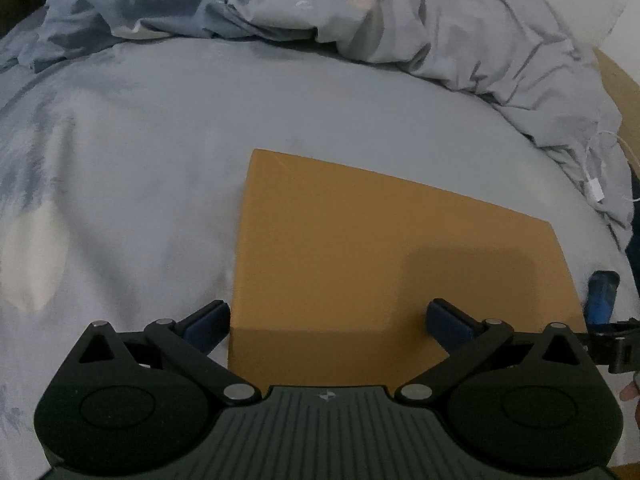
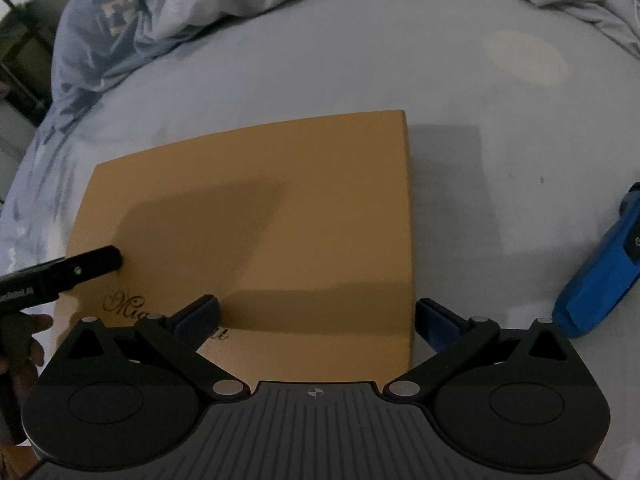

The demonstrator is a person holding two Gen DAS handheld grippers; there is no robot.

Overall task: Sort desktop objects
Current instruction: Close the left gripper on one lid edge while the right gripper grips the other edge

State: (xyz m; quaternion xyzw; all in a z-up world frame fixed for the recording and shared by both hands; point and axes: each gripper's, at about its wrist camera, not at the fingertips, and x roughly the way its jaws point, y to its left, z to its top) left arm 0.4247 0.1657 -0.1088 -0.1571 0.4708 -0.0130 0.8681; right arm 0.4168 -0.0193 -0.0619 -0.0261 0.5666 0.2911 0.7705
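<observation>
Left wrist view: left tool and right tool, both spread wide and empty, above tan box on bed.

Left gripper wide open, blue pads far apart, held low and level. Right gripper wide open too, level, just beside the left. Fingers of a hand wrapped round the left handle.
</observation>
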